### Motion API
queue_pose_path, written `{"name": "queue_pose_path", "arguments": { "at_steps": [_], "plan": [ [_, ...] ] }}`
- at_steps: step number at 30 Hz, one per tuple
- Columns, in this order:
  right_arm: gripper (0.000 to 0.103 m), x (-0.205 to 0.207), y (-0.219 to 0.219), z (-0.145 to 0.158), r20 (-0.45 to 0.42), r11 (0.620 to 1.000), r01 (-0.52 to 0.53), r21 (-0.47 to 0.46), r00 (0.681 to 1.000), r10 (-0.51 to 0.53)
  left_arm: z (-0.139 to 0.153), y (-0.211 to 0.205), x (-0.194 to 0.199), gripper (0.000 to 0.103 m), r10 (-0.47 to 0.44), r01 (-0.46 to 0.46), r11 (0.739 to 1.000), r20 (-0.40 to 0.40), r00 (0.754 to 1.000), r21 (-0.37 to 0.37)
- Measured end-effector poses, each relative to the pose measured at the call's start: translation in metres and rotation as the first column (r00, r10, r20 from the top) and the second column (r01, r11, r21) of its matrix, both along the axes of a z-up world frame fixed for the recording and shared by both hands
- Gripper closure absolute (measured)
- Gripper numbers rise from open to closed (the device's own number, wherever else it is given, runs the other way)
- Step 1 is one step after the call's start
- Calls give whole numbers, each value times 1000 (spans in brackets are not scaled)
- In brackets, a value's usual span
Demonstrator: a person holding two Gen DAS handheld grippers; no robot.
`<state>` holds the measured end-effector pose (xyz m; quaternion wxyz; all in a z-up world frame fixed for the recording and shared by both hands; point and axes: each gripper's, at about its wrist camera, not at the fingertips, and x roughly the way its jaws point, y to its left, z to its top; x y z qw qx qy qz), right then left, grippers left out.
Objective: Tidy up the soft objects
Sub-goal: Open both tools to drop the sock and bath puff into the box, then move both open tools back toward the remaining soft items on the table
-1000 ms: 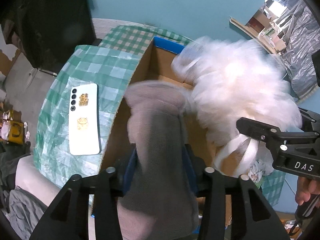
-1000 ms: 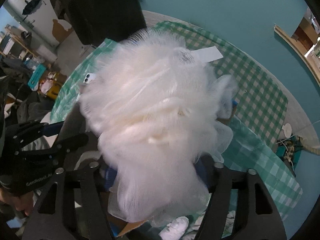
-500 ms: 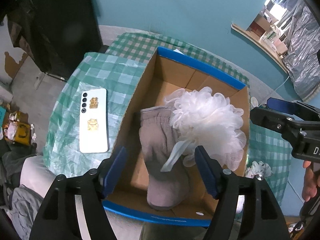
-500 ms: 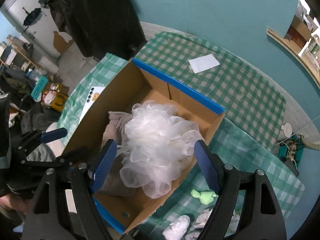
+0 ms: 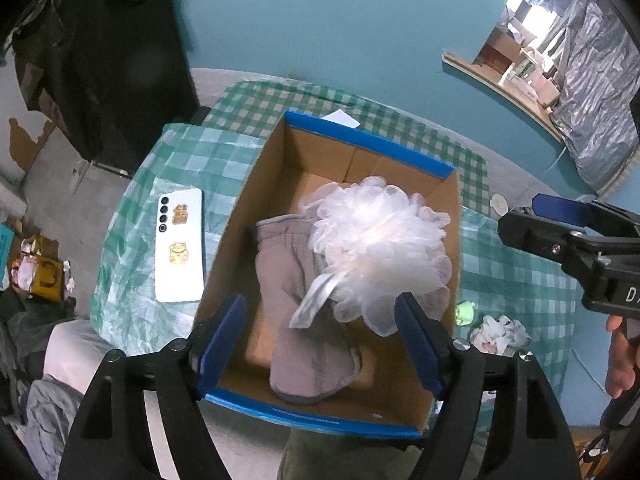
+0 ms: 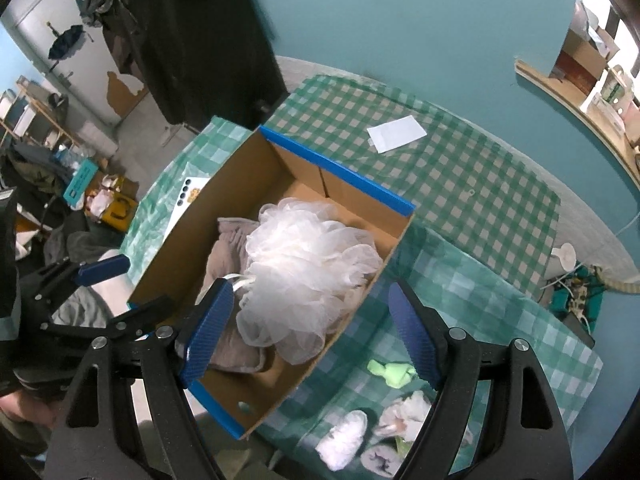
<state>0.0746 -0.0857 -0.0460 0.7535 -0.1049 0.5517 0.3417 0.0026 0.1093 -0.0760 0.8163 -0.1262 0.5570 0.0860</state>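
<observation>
Left-wrist footage looks steeply down past the left gripper (image 5: 320,338), whose blue-padded jaws are spreading apart above the near end of an open cardboard box (image 5: 404,164) with blue-edged rims; nothing sits between the pads, which touch neither item below. The right gripper (image 6: 310,334) hangs beside it in the same downward tilt, over the box's near corner, its jaws wide apart and empty (its black frame also shows at the right edge of the left view, with part of a hand (image 5: 620,354) behind it).

Inside the box lies a grey fleece mitten (image 5: 308,320), flat on the bottom, its long axis running from the far-left of the box toward the near rim, cuff end away from the grippers and rounded tip toward them. A white mesh bath pouf (image 5: 380,248) rests on the mitten's right side, pressed toward the box's right wall, its ribbon loop trailing down across the mitten toward the near rim.

The box stands on a green checked tablecloth (image 6: 480,184). A white phone (image 5: 180,250) lies face down just left of the box. To the right of the box lie a small green toy (image 6: 392,372) and some crumpled white soft pieces (image 6: 404,416).
</observation>
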Motion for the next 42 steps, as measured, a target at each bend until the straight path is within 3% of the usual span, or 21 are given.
{"name": "queue_pose_path", "arguments": {
  "at_steps": [20, 42],
  "plan": [
    [22, -11, -65, 20, 24, 996, 92, 21, 995, -93, 21, -57, 5, 23, -91, 91, 996, 5, 996, 25],
    [22, -27, -155, 14, 5, 977, 212, -4, 977, -212, 14, -135, 11, 23, -240, 242, 969, -37, 970, 52]
  ]
}}
